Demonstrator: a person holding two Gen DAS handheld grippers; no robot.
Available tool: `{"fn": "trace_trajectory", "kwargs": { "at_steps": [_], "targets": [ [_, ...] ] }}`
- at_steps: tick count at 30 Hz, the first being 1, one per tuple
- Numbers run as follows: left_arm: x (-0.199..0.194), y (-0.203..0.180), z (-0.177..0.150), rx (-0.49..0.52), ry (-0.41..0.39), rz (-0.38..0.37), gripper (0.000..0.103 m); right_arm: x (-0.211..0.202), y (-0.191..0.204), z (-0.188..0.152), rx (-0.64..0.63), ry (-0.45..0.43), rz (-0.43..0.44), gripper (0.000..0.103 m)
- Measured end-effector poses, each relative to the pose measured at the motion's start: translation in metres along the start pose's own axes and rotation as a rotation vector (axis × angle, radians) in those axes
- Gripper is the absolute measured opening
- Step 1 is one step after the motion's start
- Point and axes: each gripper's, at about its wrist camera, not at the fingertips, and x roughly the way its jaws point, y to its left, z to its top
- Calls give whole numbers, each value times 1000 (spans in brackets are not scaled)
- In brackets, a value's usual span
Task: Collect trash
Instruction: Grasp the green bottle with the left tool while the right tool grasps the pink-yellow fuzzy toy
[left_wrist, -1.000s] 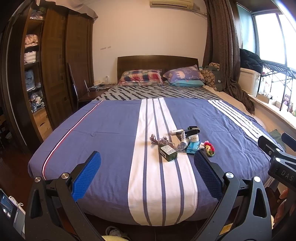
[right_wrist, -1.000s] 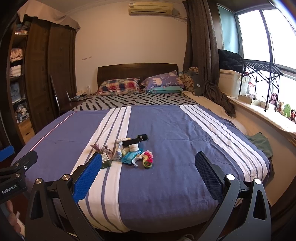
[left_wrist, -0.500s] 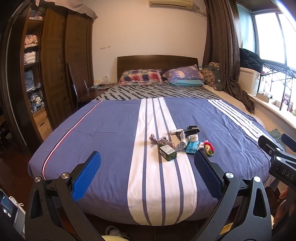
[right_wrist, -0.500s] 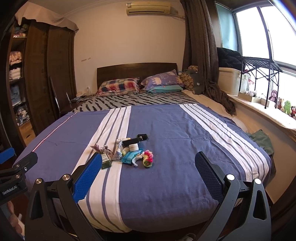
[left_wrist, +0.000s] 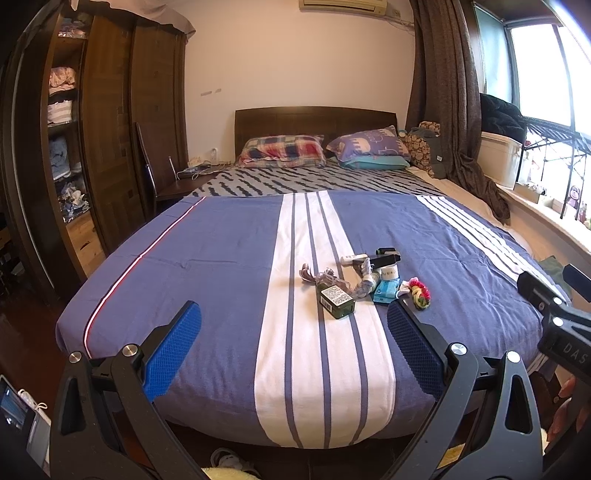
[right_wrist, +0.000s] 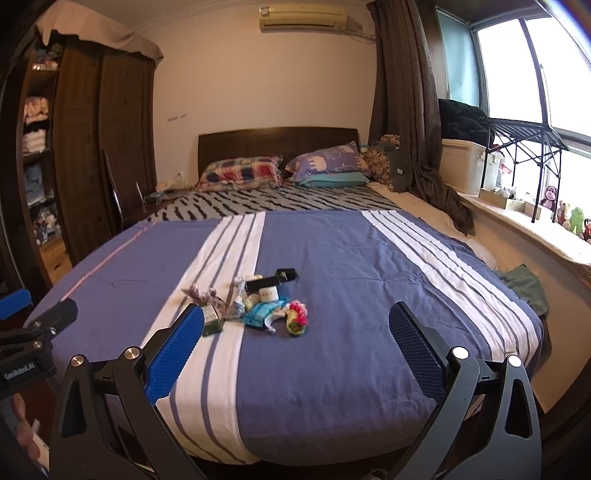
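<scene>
We hold our left gripper (left_wrist: 293, 347) with its blue pads spread wide and nothing between them, out at the foot of the bed (left_wrist: 207, 266). Our right gripper (right_wrist: 295, 349) hangs there too, equally wide and empty. Ahead of both, well apart from the fingertips, sits the trash pile (left_wrist: 364, 282) on the blue striped bedspread, right along the white band. In it we spot a dark green box (left_wrist: 336, 301) nearest us, a teal packet (left_wrist: 386, 291) just beside it, a pink and yellow knitted bit (right_wrist: 297, 317) at the pile's right edge, and a black bar (right_wrist: 271, 280) behind. Pillows (left_wrist: 282, 151) lie by the headboard, a curtain (right_wrist: 410, 110) hangs at right.
</scene>
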Motion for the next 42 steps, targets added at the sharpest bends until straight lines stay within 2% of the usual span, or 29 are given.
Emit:
{"fn": "trace_trajectory", "kwargs": {
  "at_steps": [6,13,20,23,24,27,29,34,40,42],
  "targets": [
    [13,1,-3,6,16,2,95,21,-1,-7,-11,65,-31,100],
    [43,8,-9,10,45,33,95,46,-7,-17,6,89,-29,100],
    [95,12,-26,-13,121,8,95,98,-14,-39,40,147,19,100],
    [120,7,-32,15,159,32,95,126,-13,-46,46,187,52,100],
    [131,6,-34,23,178,46,95,135,-12,-47,42,198,58,98],
    [159,2,-38,16,223,-13,95,160,-13,-50,35,224,65,85],
    [179,-3,-39,13,246,-39,93,178,-15,-50,43,246,72,72],
    [212,-21,-39,34,273,-68,88,213,-16,-52,26,274,63,56],
    [249,-52,-33,59,292,-123,84,240,-22,-52,49,300,76,52],
    [265,-57,-33,49,312,-124,75,246,-23,-53,55,303,83,52]
  ]
}}
